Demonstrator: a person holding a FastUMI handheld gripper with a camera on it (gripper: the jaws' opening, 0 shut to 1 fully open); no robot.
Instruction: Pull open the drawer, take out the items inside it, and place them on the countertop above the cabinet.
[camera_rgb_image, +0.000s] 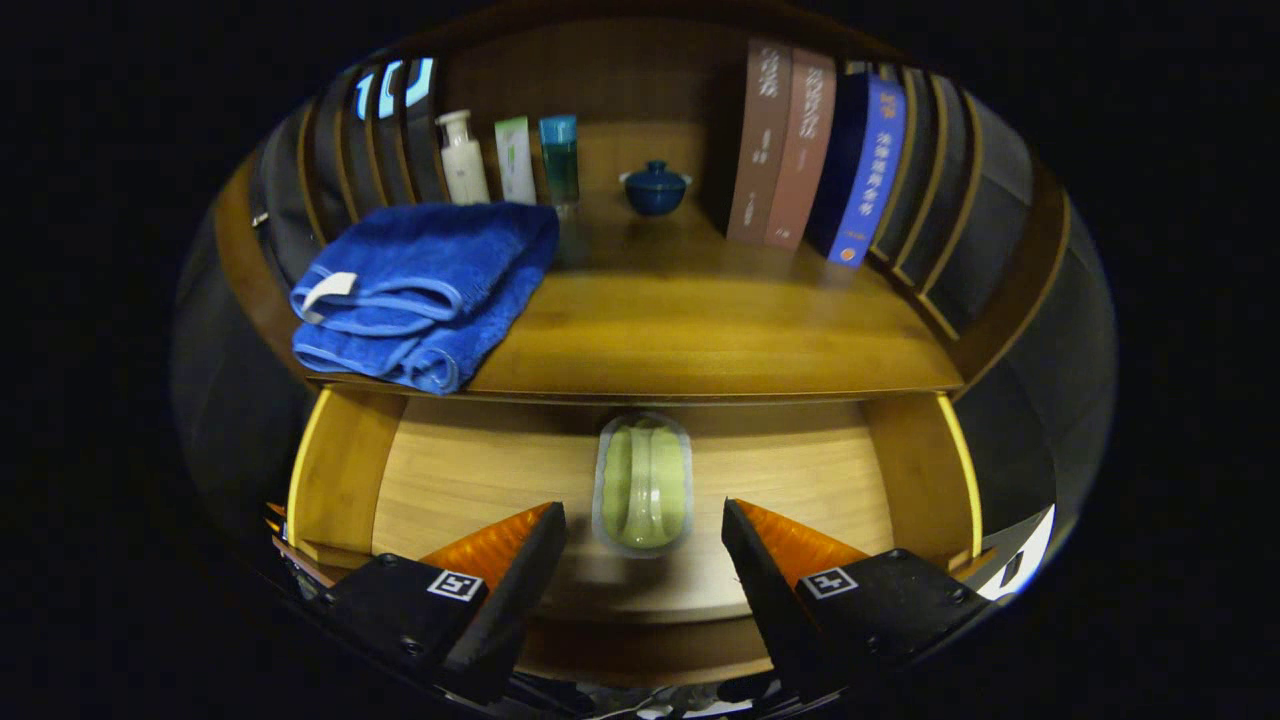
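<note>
The gripper (644, 515) is held wide apart above the pulled-out drawer (470, 470), and nothing is gripped between its fingers. A pale green oblong item in a clear wrap, the green item (643, 484), is seen lying on the drawer floor between the fingertips and a little ahead of them, touched by neither; its far end is tucked under the countertop edge.

The countertop (690, 320) is found directly over the drawer, in warm wood. A folded blue towel (425, 290) is laid at its left front corner, slightly overhanging the edge. Behind the towel, three upright toiletries are ranged in a row: a white pump bottle (463, 158), a white-and-green tube (515, 160) and a teal bottle (559, 160). A small dark blue lidded bowl (655, 188) is placed further back at the centre. To the right, four books (815, 150) are stood leaning together: two brown, one dark, one blue.

The back and sides of the cabinet are formed of dark slats with wooden edging. The drawer is lined in light wood with raised side walls.
</note>
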